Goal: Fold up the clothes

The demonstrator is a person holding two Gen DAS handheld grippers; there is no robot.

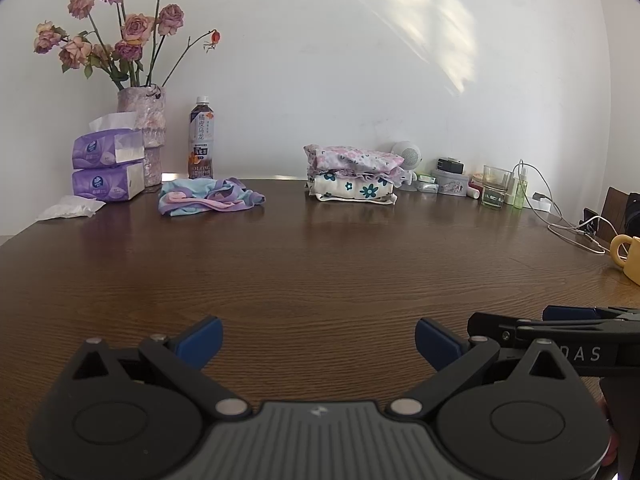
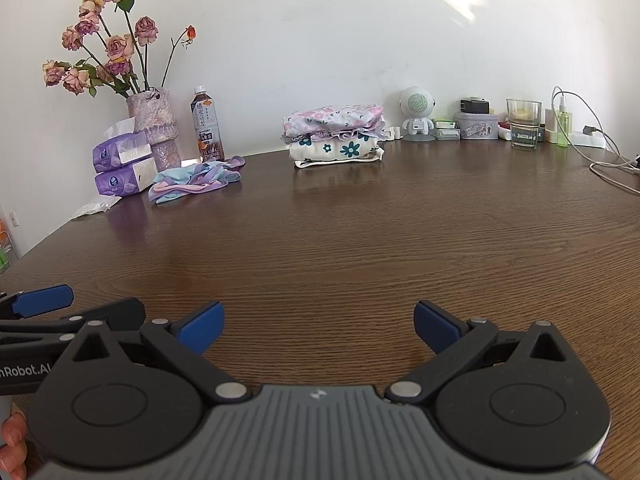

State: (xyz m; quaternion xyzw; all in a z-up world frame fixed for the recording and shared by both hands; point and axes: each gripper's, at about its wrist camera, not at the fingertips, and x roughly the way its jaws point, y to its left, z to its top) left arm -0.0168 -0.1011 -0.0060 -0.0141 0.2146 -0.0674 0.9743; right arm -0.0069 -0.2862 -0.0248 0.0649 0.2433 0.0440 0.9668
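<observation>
Crumpled garment (image 1: 210, 196) in pale blue, pink and purple, lying loose toward the far left corner of the tabletop (image 1: 320, 264), just in front of a tea bottle (image 1: 201, 140) and beside two stacked tissue packs (image 1: 108, 166). Seen from the left wrist: left gripper (image 1: 319, 342) low over the near edge, jaws spread wide, blue pads (image 1: 204, 338) apart with only bare wood between them, gripping nothing. Folded stack (image 1: 354, 174) of floral clothes at the far edge, about centre, well apart from the loose garment. Right gripper's finger poking in at the right, near a yellow mug (image 1: 626, 254) at the right edge. Seen from the right wrist: right gripper (image 2: 317, 326) likewise over the near edge, jaws wide apart, touching nothing. Same garment (image 2: 194, 180) far left, folded stack (image 2: 336, 136) at the far edge, a vase of dried roses (image 2: 154, 128) behind the tissue packs. Left gripper's blue finger (image 2: 42, 300) just beside, at the left. Fingertips of a hand (image 2: 14, 448) in the bottom left corner.
</observation>
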